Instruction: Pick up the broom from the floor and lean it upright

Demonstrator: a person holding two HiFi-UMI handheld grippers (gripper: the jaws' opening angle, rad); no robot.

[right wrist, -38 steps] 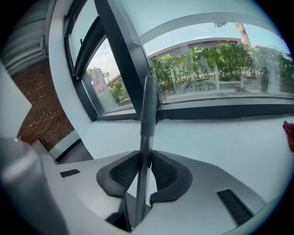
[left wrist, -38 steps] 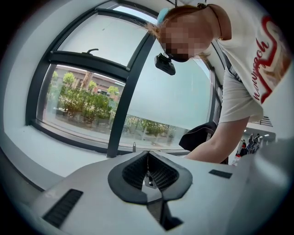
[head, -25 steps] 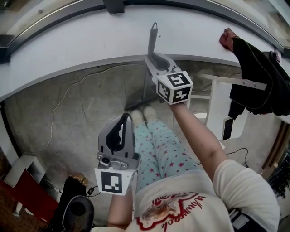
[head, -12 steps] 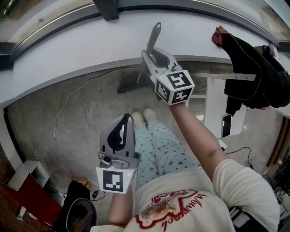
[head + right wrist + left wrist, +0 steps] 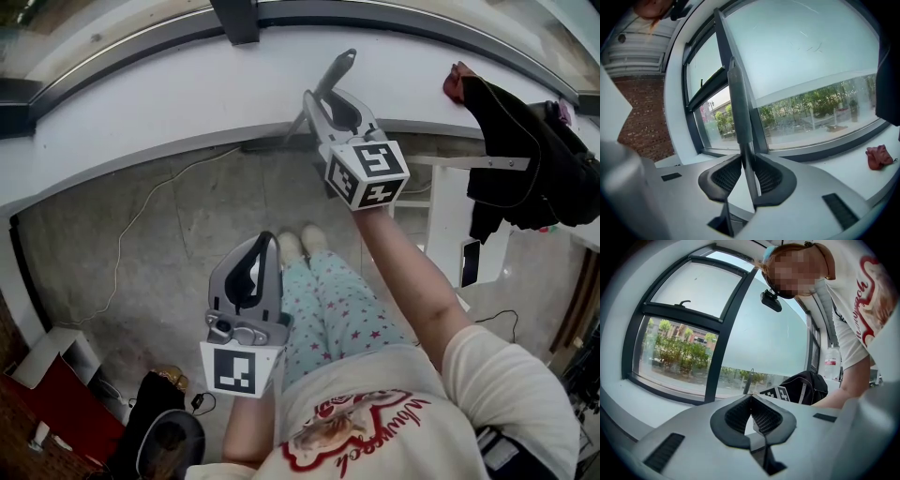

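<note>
My right fingers pinch the thin broom handle, held up before the window, but they have just eased open slightly, so it could slip or swing, and my left fingers, closed on nothing, can't catch it.

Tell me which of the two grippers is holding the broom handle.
The right gripper: its jaws clamp the grey broom handle. The left gripper has its jaws closed together with nothing between them.

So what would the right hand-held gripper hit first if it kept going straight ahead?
The right hand-held gripper, clamped on the grey broom handle, would probably meet the dark-framed glass window above the white sill first; depth is unclear.
</note>
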